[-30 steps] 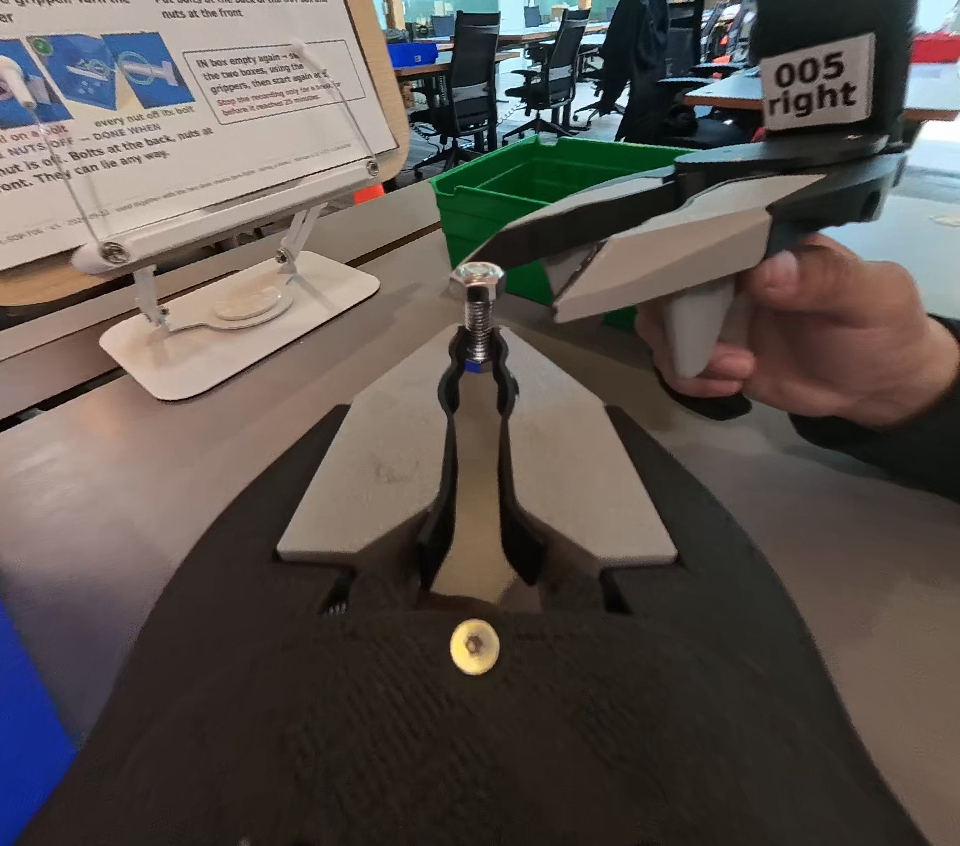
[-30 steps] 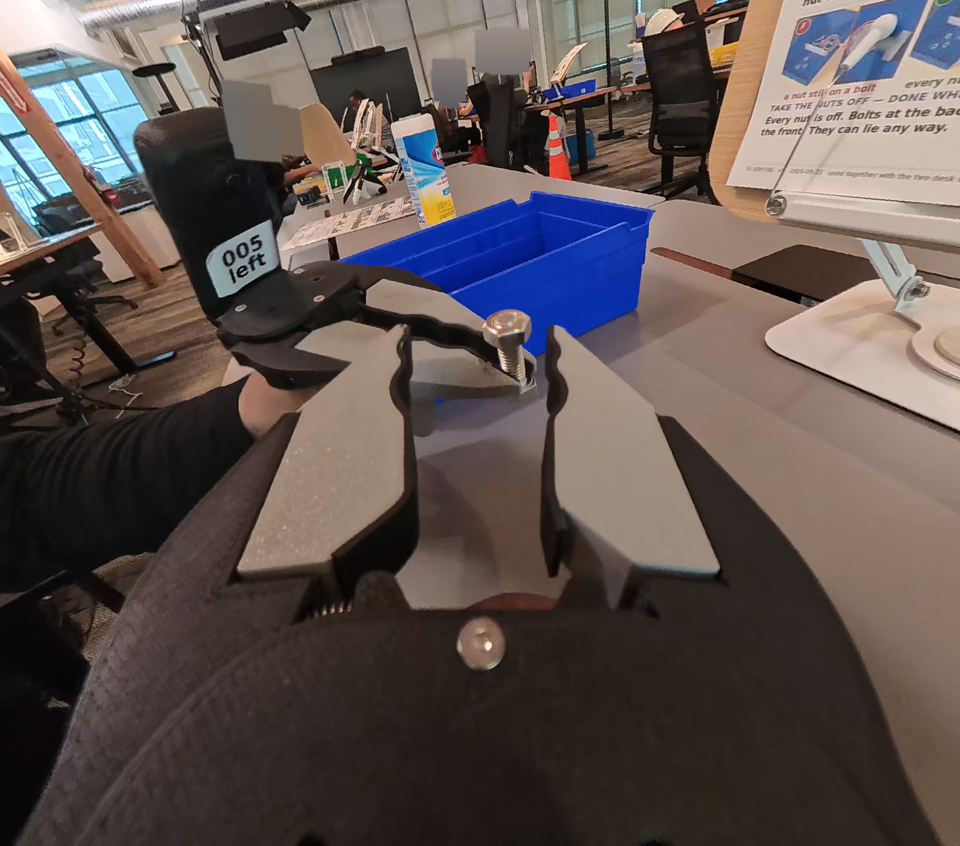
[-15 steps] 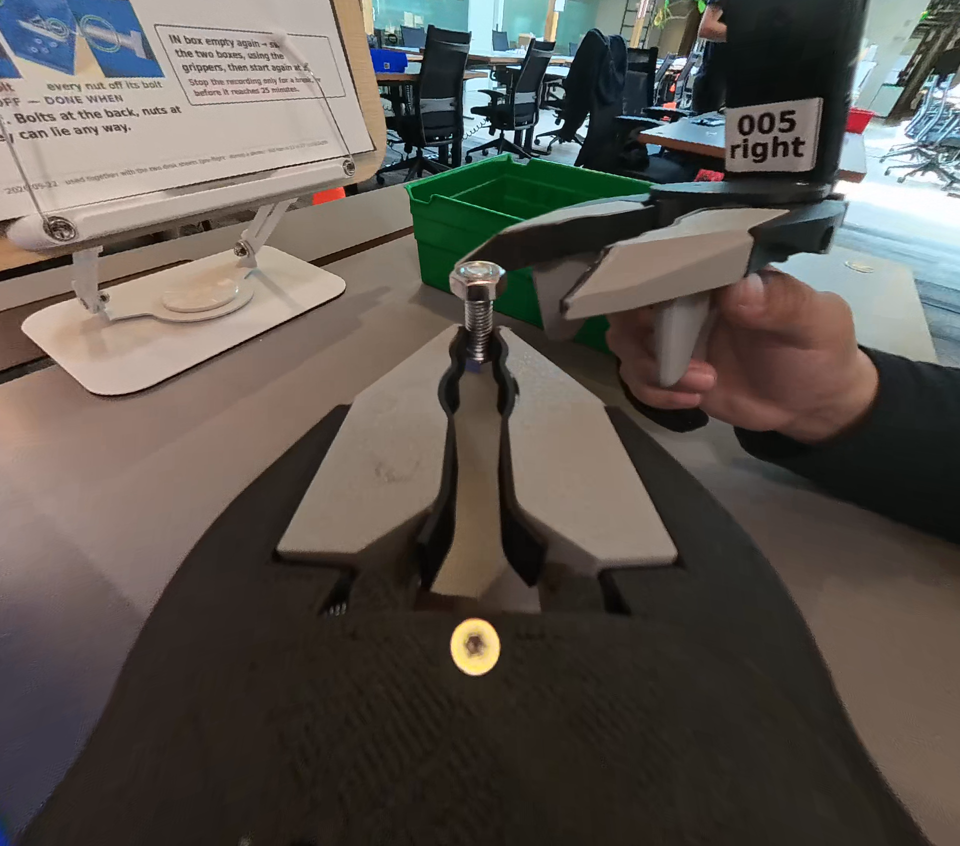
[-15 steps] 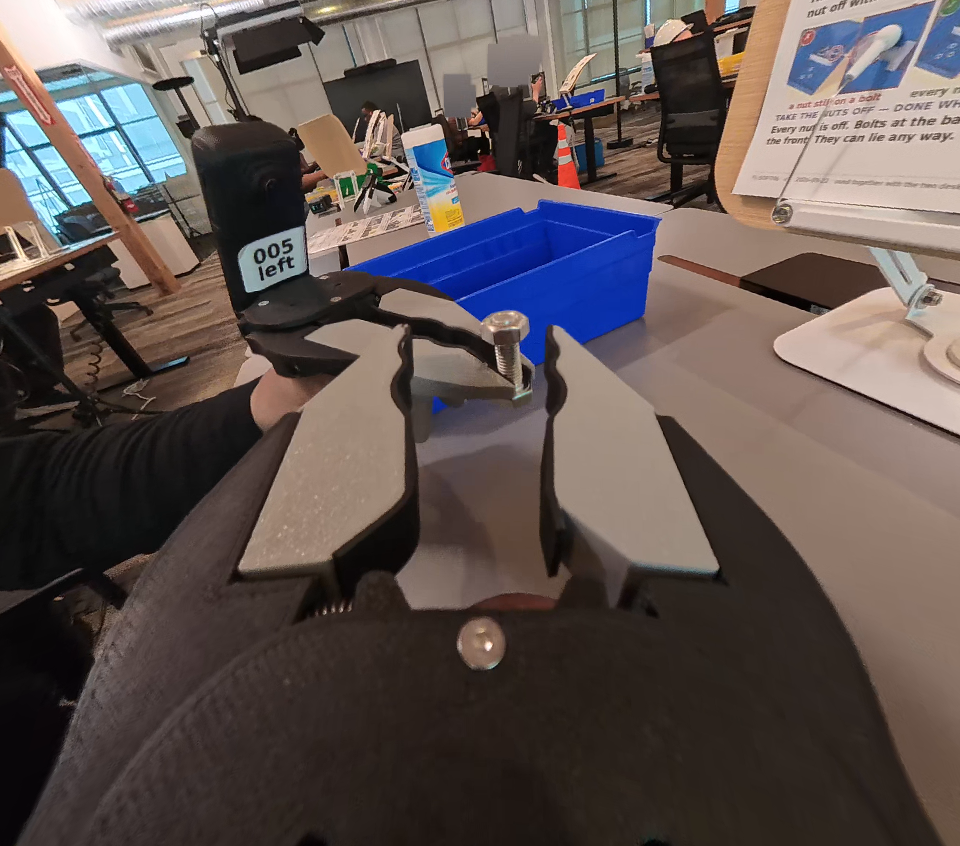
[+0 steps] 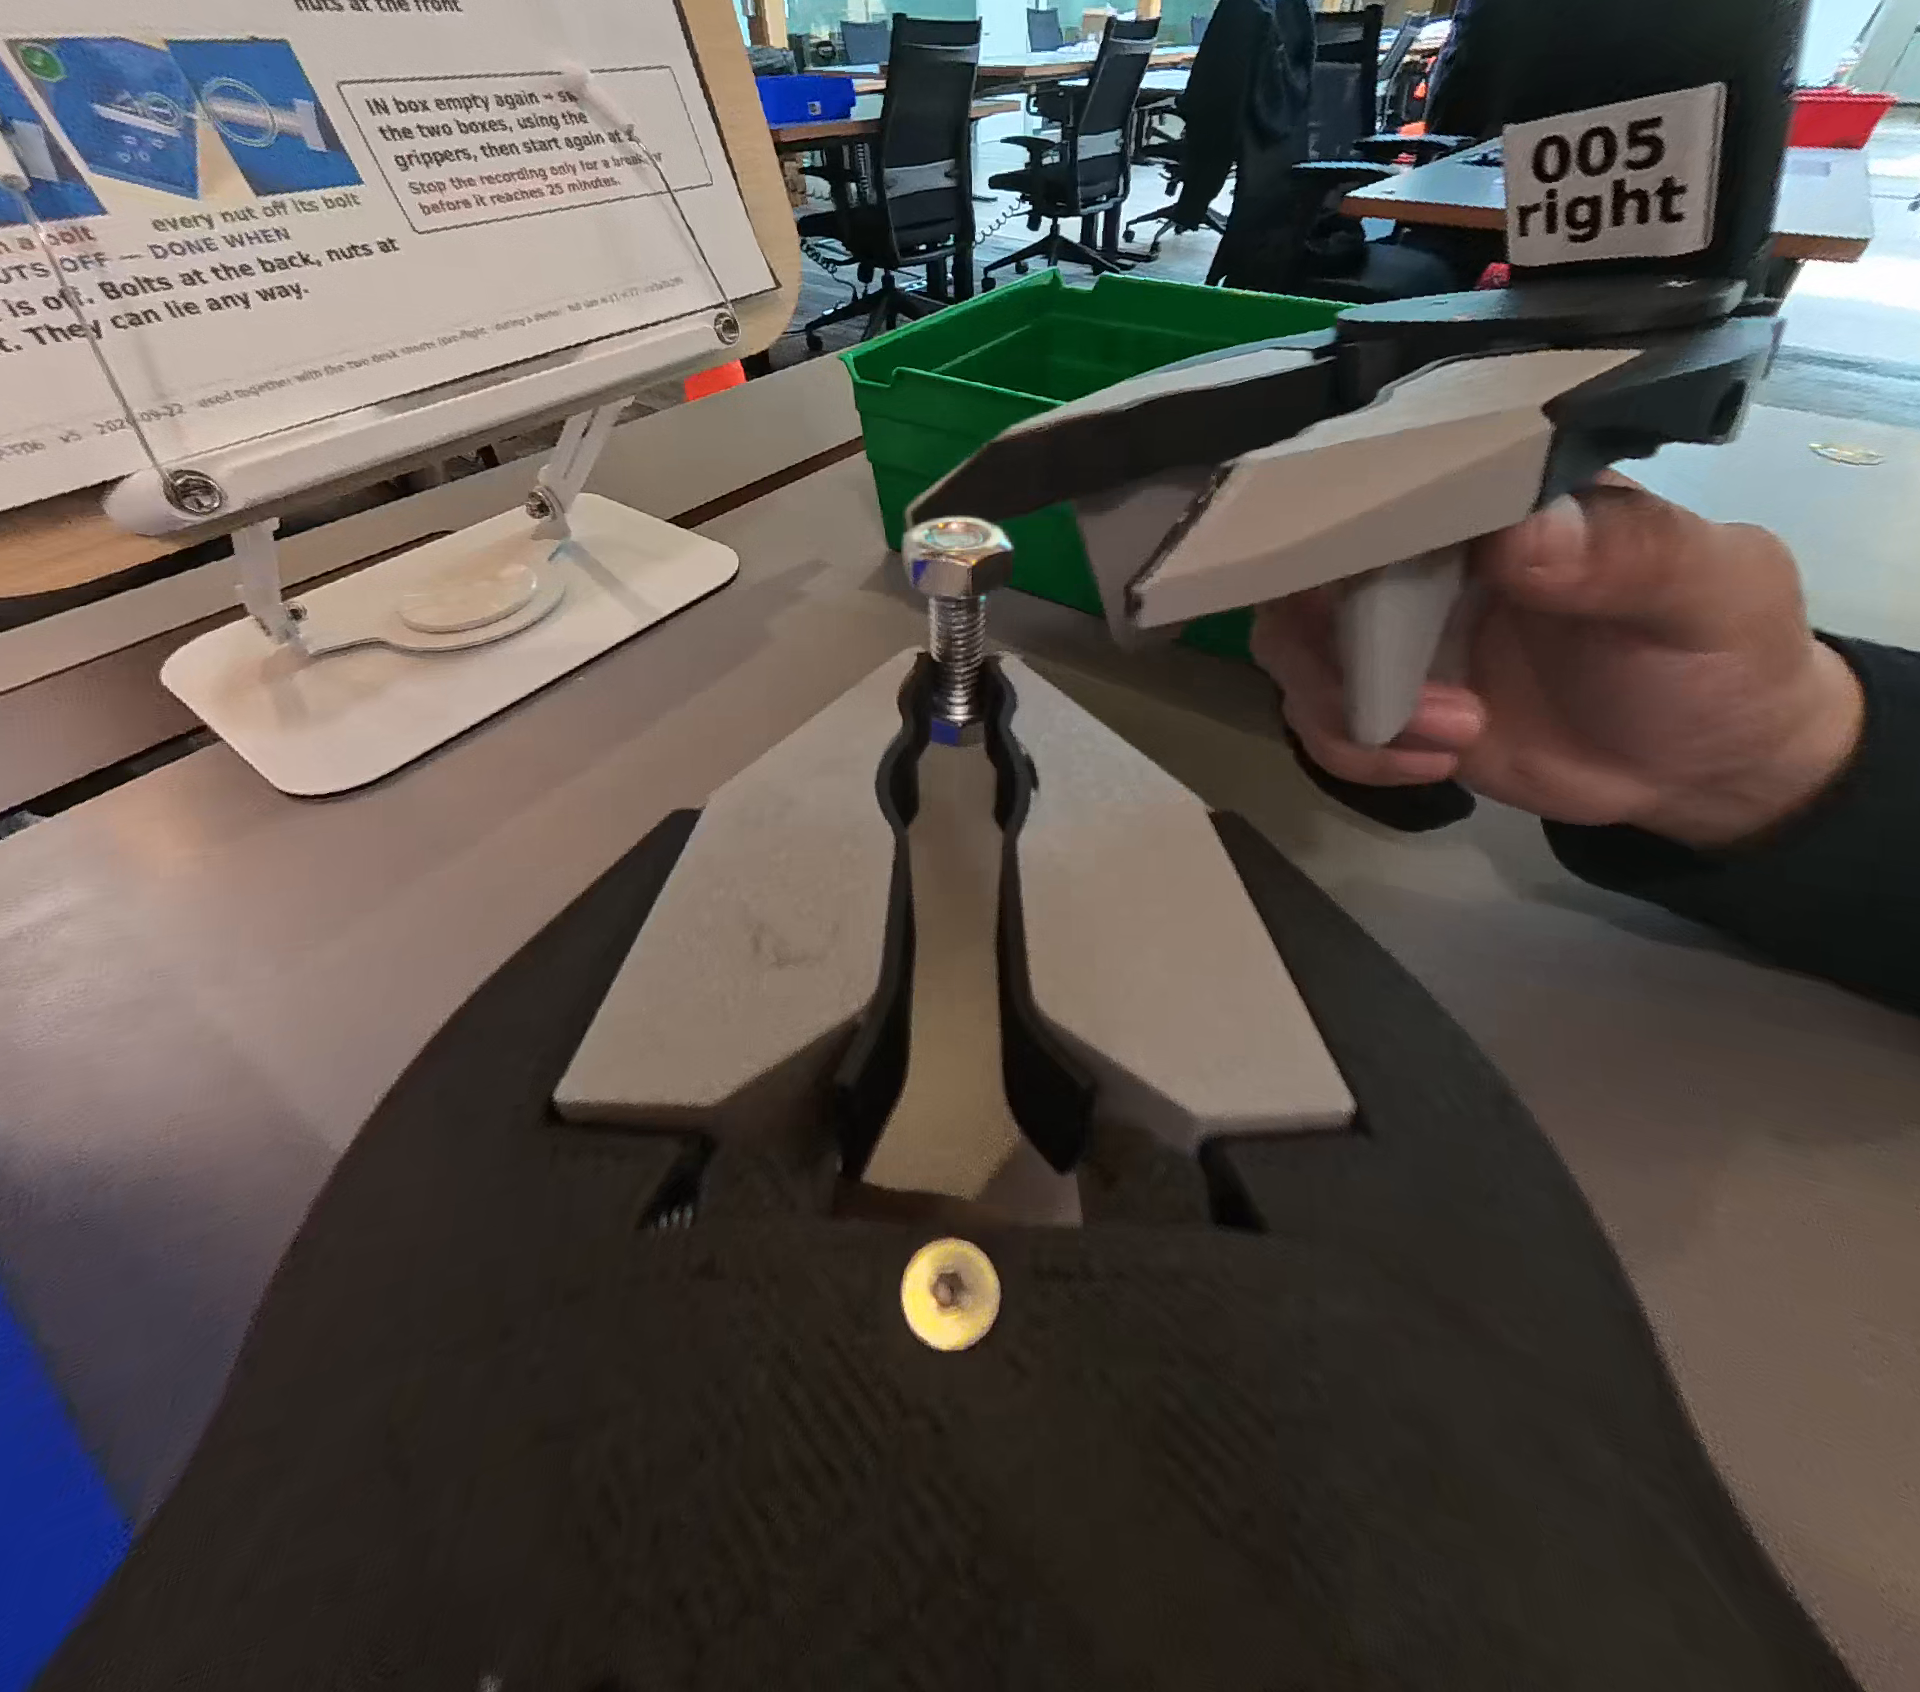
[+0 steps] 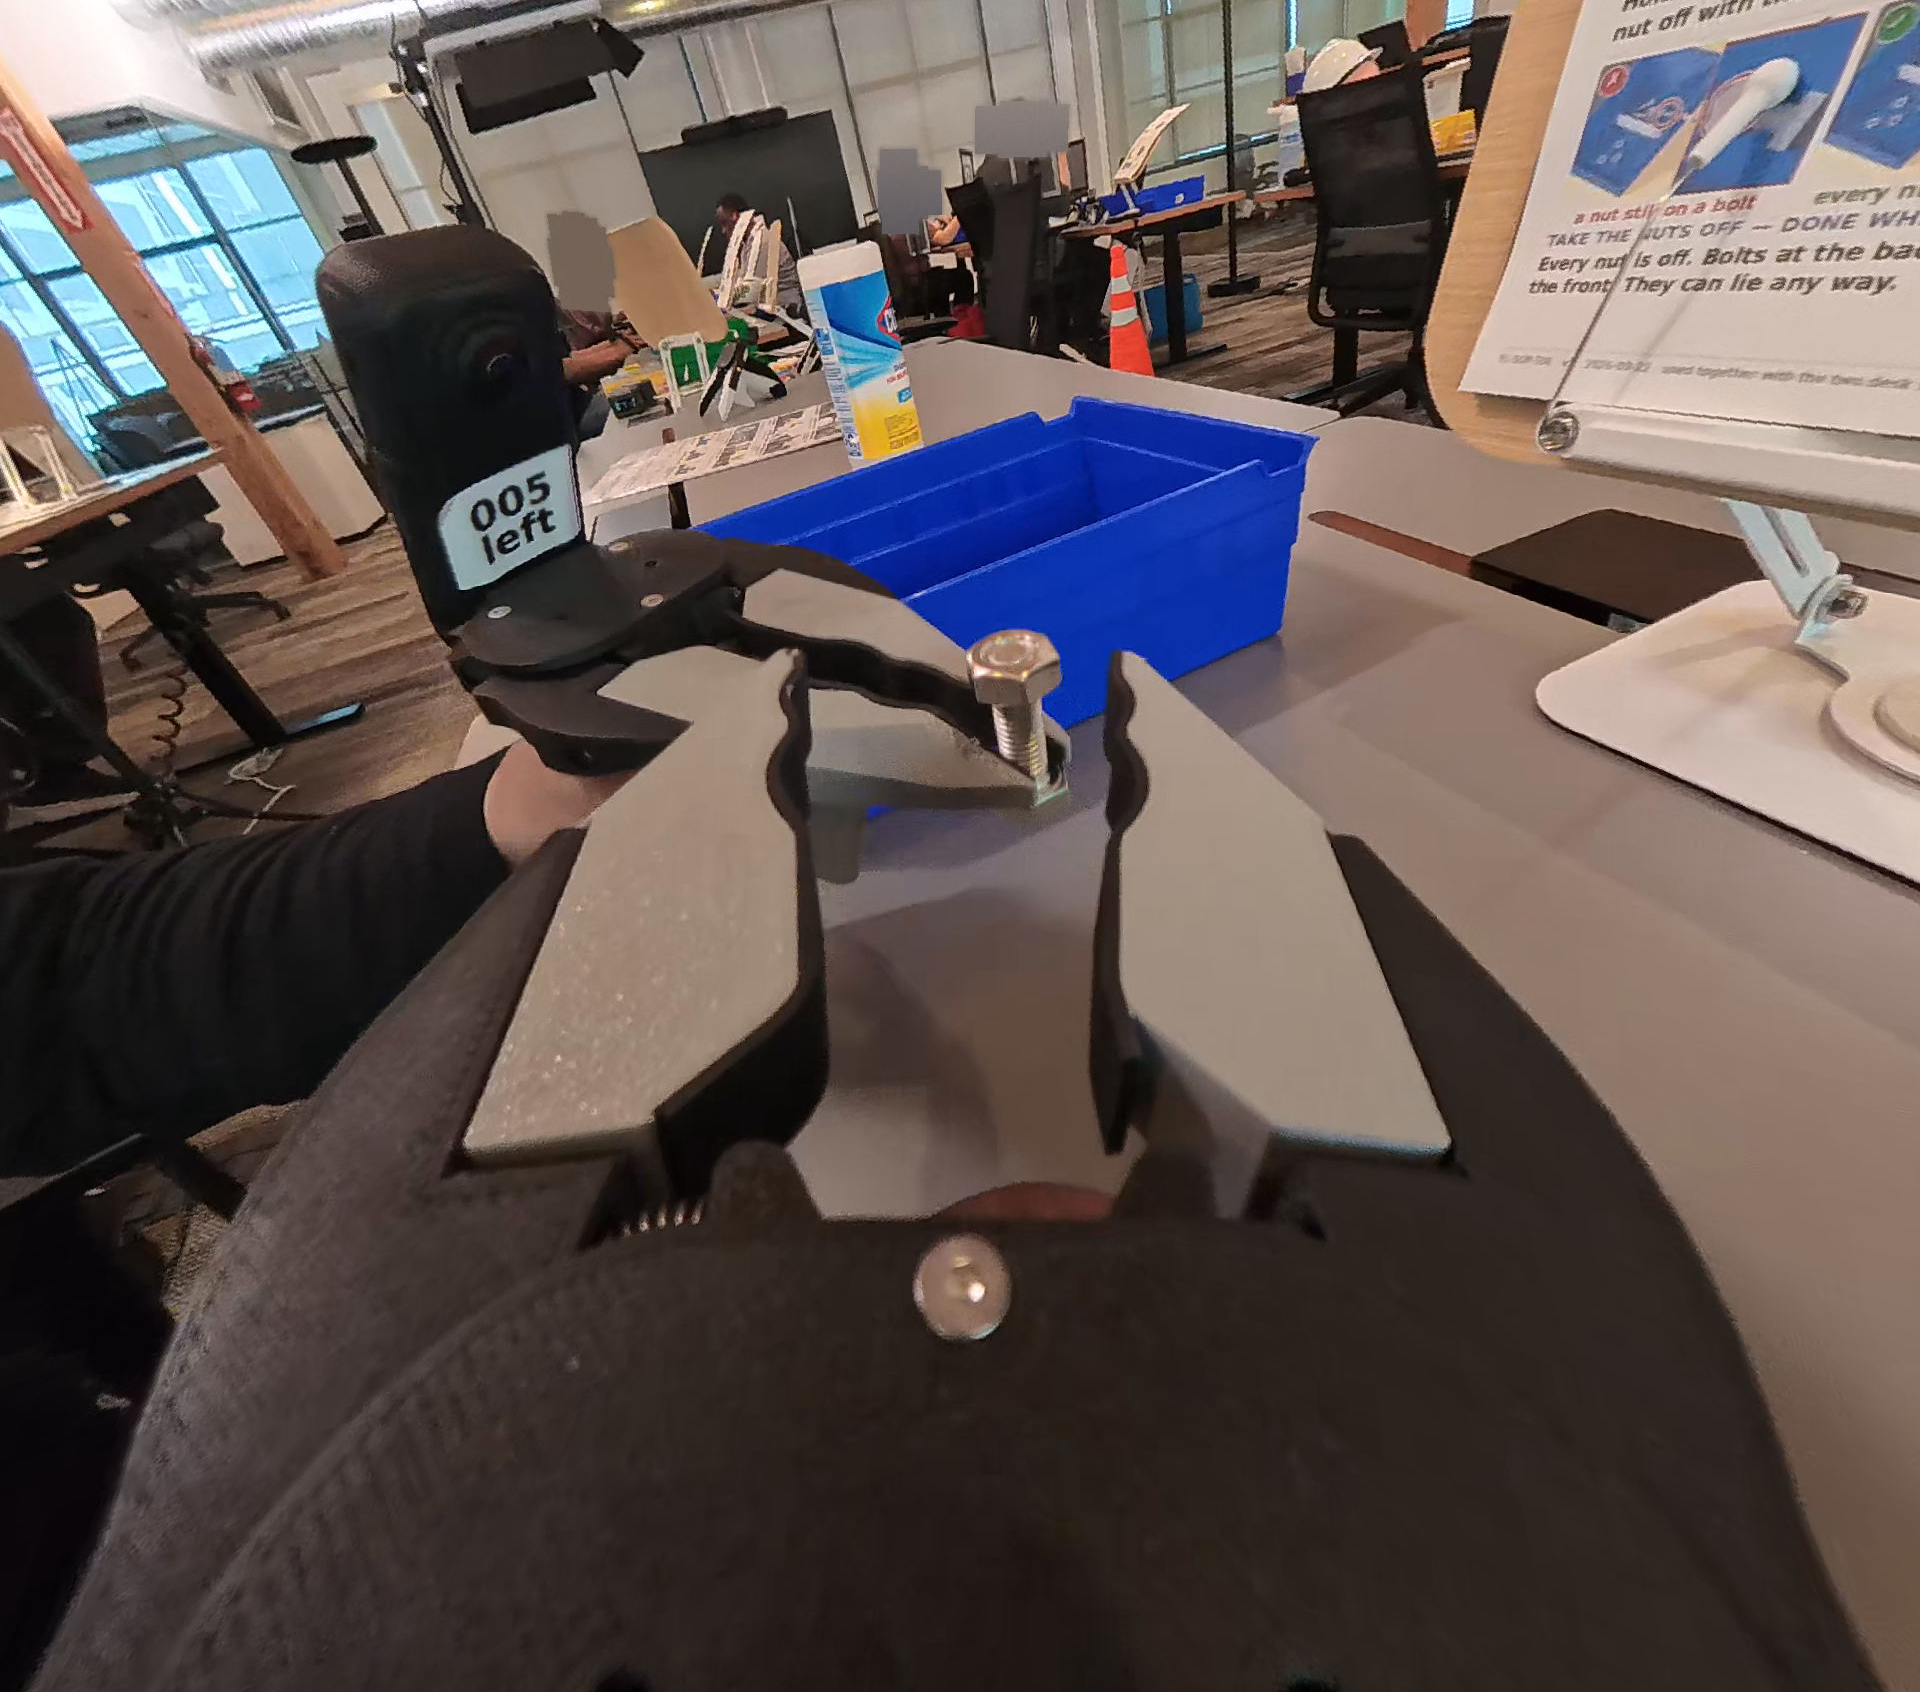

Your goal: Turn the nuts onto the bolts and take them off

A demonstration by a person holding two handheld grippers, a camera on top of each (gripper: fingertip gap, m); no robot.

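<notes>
Left claw [image 5: 954, 712] pinches the lower end of an upright bolt [image 5: 954, 603], hex head uppermost, above the grey surface [image 5: 260, 915]; a nut [image 6: 1047, 785] appears to sit at the pinch, though this is hard to confirm. Right claw [image 6: 954, 707] is spread, its fingers flanking the bolt without touching, blue bin [image 6: 1091, 520] beyond, green bin [image 5: 935, 416] far right. Judged step: closing on the head. Centre the flats between the fingers, close squarely, and turn about the bolt's axis to avoid levering it loose.
</notes>
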